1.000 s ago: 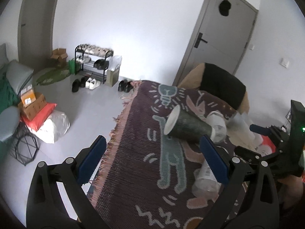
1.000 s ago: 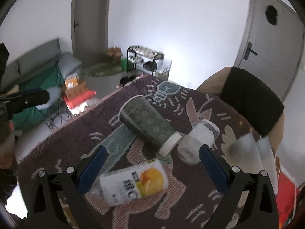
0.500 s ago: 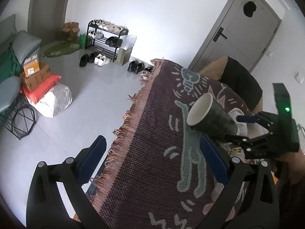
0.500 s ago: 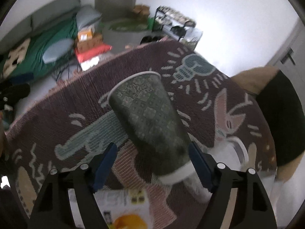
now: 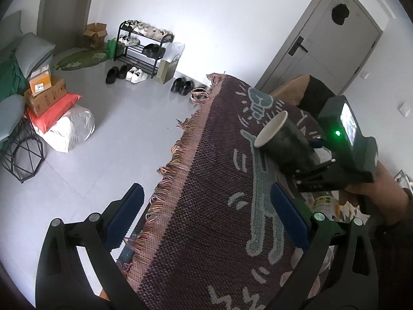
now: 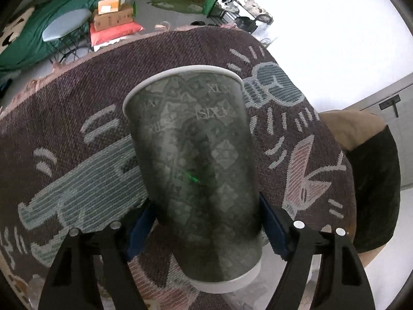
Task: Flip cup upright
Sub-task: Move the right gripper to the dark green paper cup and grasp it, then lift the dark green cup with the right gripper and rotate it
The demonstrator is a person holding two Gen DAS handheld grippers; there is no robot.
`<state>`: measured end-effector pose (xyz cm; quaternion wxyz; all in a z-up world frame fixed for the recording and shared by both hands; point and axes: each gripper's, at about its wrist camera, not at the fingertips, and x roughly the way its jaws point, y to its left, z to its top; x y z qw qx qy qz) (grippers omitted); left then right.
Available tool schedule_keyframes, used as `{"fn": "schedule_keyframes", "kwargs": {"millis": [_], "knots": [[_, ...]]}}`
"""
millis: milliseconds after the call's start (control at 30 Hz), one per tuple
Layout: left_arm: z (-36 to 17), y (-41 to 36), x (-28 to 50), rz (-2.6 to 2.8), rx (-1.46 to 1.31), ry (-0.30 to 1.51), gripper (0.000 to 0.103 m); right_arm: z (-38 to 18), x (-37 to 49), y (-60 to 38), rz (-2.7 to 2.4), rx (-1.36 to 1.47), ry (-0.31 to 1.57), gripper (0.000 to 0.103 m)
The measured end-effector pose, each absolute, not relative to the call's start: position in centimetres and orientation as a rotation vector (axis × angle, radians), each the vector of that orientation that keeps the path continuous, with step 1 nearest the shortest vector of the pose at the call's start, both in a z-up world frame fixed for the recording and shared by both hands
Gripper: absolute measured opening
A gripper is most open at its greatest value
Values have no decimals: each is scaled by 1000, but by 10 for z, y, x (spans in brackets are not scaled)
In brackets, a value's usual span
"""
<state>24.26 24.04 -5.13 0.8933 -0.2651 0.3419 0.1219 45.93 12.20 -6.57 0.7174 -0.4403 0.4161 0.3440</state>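
Cup [image 6: 198,175] sits clamped in the right gripper [image 6: 206,224] jaws; only the left view shows left gripper [image 5: 206,217] jaws apart.

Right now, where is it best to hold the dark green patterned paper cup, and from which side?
Grip the dark green patterned paper cup on its narrow lower body, from the base end; the right gripper already straddles it there, leaving the wide rim clear.

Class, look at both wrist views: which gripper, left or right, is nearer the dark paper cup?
Right. The right gripper clamps the cup between its pads; the left gripper hangs open, apart from it.
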Motion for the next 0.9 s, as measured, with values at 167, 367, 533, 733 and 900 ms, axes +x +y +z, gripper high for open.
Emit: {"fn": "schedule_keyframes", "kwargs": {"millis": [167, 367, 533, 733, 900], "knots": [[-39, 234, 232, 246, -526, 695, 97, -28, 443, 111, 776, -918, 864, 73], [-17, 219, 218, 232, -454, 696, 97, 24, 401, 63, 736, -799, 844, 73], [-7, 207, 207, 205, -416, 726, 97, 39, 355, -9, 696, -674, 867, 73], [14, 177, 188, 147, -341, 725, 97, 35, 302, -69, 672, -605, 892, 73], [22, 154, 176, 92, -337, 715, 97, 32, 259, -103, 678, -494, 893, 73]]}}
